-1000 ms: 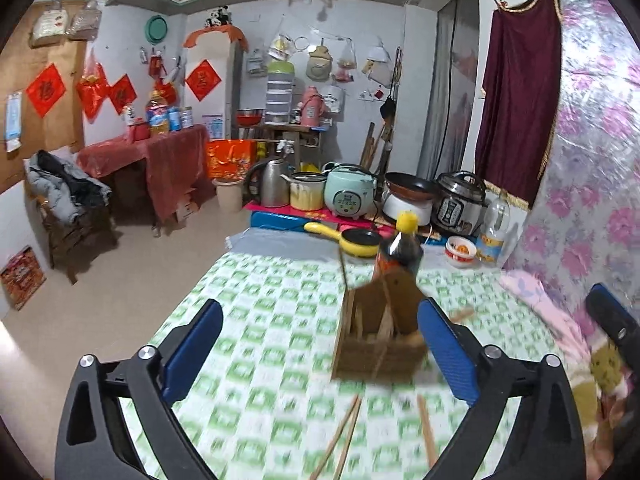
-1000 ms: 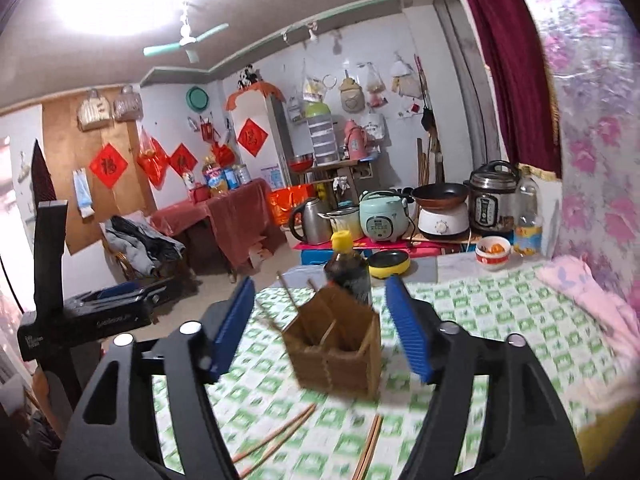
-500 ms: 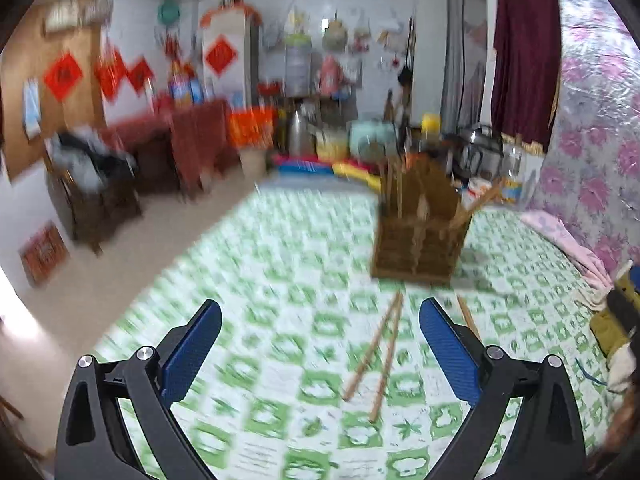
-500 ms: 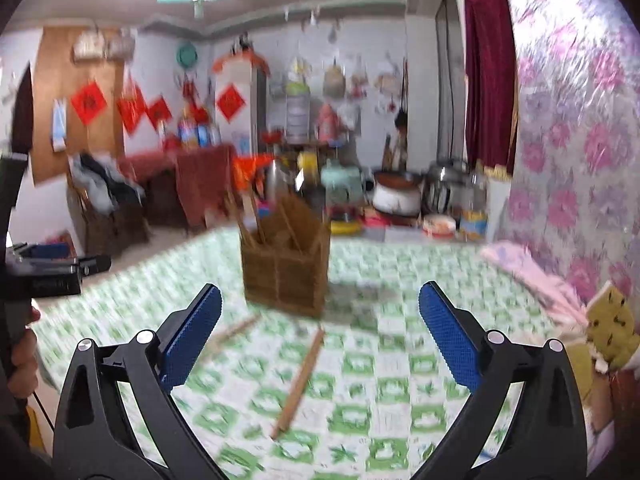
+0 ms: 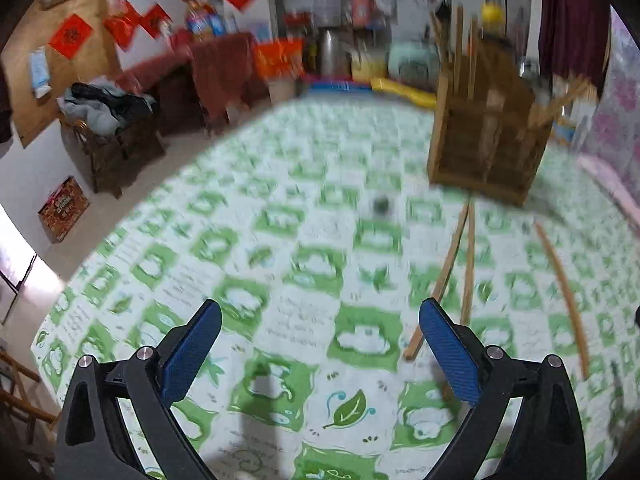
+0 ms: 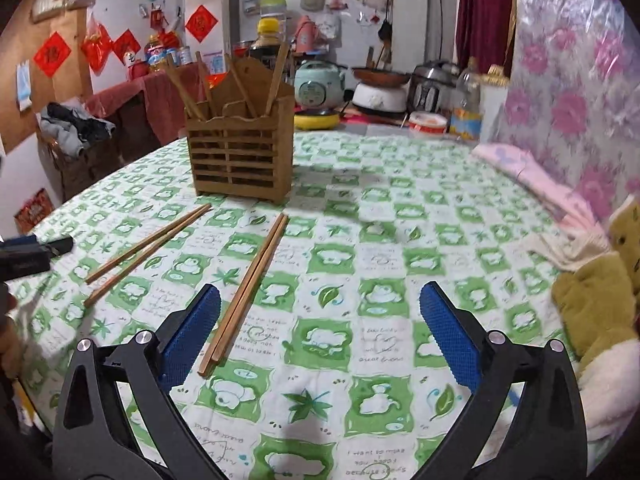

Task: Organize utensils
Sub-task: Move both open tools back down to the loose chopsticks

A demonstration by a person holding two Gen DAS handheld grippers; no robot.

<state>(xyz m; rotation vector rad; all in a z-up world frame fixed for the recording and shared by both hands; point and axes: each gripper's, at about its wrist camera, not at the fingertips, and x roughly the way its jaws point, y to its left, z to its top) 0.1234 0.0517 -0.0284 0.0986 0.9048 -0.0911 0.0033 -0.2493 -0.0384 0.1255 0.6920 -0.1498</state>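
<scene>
A wooden slatted utensil holder [image 6: 240, 156] stands on the green-checked tablecloth [image 6: 380, 248] with several chopsticks upright in it; it also shows in the left wrist view [image 5: 486, 136]. Two pairs of chopsticks lie flat in front of it: one pair [image 6: 248, 292] just beside my right gripper's left finger, another pair [image 6: 148, 250] further left. In the left wrist view a pair [image 5: 452, 276] lies by the right finger and a single chopstick [image 5: 564, 296] lies further right. My right gripper [image 6: 320, 332] and left gripper [image 5: 320, 352] are both open and empty, low over the cloth.
A dark sauce bottle [image 6: 267, 40] stands behind the holder. A pink cloth [image 6: 532, 184] and a plush toy [image 6: 600, 300] lie at the table's right edge. Cookers and pots [image 6: 376, 88] stand beyond the far edge. The left gripper's tip [image 6: 36, 250] shows at the left.
Both grippers have pulled back from the holder and dropped lower toward the cloth. The holder now sits farther away and the loose chopsticks lie close to the fingers.
</scene>
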